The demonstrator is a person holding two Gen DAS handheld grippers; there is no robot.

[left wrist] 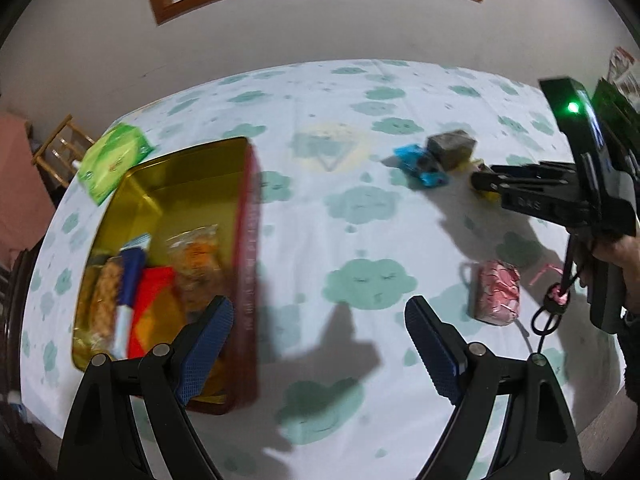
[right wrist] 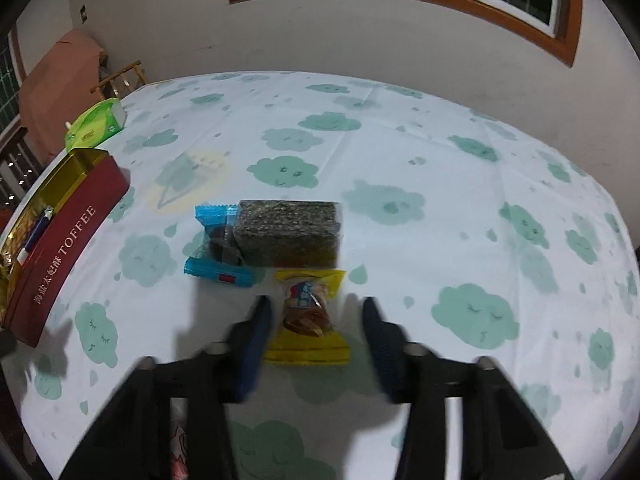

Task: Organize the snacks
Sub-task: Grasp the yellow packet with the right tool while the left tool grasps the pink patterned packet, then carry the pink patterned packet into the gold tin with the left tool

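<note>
A red toffee tin [left wrist: 250, 240] with a gold inside holds several wrapped snacks and stands at the left [right wrist: 68, 248]. My left gripper [left wrist: 320, 320] hangs open over bare cloth between the tin and a pink wrapped snack [left wrist: 498, 294], with nothing between its fingers. A yellow snack packet [right wrist: 308, 316] lies between the blurred fingers of my right gripper [right wrist: 318, 312], and a gap shows on the packet's right side. Just beyond it lie a dark seaweed pack [right wrist: 288, 232] and a blue packet [right wrist: 218, 244]. The left wrist view shows the right gripper [left wrist: 478, 182] low beside the seaweed pack [left wrist: 452, 148] and blue packet [left wrist: 420, 166].
A green tissue pack [left wrist: 114, 164] lies past the tin at the table's far left corner [right wrist: 96, 124]. The cloud-print tablecloth [right wrist: 400, 152] covers the whole table. A wall with a wood-framed window stands behind. A wooden chair and pink cloth [right wrist: 60, 76] are off the left edge.
</note>
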